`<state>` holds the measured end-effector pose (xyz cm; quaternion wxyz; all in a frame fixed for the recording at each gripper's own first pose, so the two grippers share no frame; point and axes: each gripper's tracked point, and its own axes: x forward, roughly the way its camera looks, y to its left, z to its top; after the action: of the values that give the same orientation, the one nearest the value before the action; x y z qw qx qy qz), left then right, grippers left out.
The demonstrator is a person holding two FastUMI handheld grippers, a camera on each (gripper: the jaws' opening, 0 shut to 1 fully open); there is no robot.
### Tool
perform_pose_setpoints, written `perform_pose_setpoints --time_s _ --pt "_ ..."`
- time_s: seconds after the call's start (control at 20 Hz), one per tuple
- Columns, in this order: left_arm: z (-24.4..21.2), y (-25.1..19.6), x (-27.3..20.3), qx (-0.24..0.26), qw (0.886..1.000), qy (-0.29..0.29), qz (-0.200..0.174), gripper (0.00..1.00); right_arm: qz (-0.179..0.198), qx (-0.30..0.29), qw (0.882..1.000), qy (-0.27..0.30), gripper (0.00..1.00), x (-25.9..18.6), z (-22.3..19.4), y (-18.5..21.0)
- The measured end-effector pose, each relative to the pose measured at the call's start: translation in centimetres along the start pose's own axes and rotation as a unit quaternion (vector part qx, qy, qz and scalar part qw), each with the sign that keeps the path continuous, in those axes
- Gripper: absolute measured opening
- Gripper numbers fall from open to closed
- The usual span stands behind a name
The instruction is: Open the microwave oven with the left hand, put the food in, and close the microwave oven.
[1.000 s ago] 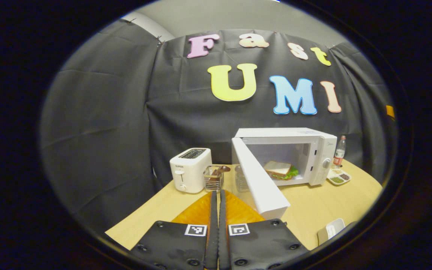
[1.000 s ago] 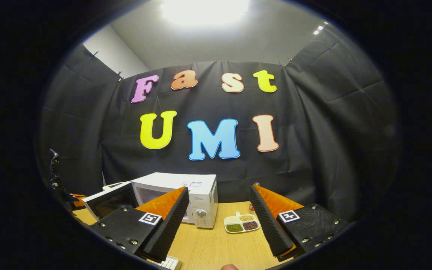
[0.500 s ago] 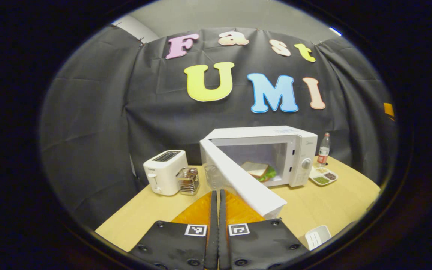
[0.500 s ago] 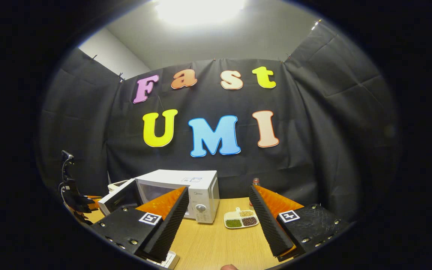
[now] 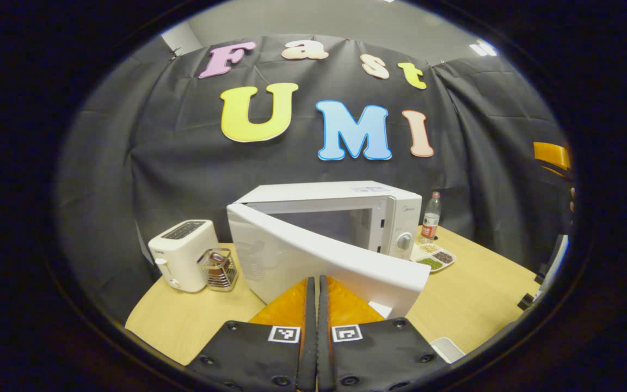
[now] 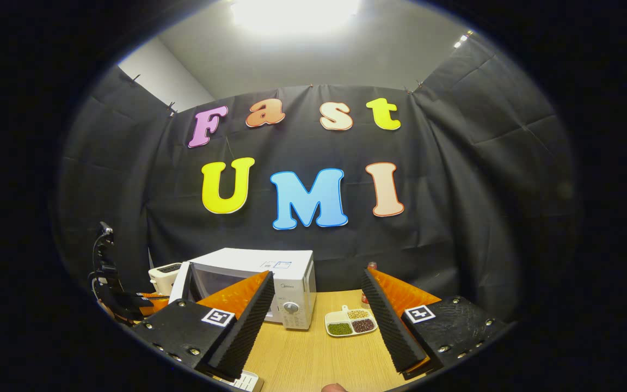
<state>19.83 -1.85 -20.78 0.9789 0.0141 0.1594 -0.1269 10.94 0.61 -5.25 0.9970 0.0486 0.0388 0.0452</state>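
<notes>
Left gripper (image 5: 316, 283): lower centre of the left gripper view, fingers pressed flat together along their length with only a thin seam between them, nothing clamped, pointing straight up-frame. Right gripper (image 6: 318, 283): bottom of the right gripper view, fingers (image 6: 248, 321) splayed well apart in a V with nothing between them, one leaning toward lower left and the other toward lower right. The left gripper also shows at the far left edge of the right gripper view (image 6: 128, 298), small and dim, and its state cannot be judged from there.
</notes>
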Motion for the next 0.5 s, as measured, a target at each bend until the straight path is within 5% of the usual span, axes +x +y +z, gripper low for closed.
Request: perform_pose_setpoints --time_s 0.5 --pt "0.5 -2.6 6.6 0.014 0.998 0.004 -0.065 0.07 -0.035 -0.011 0.999 0.003 0.98 1.3 0.3 0.4"
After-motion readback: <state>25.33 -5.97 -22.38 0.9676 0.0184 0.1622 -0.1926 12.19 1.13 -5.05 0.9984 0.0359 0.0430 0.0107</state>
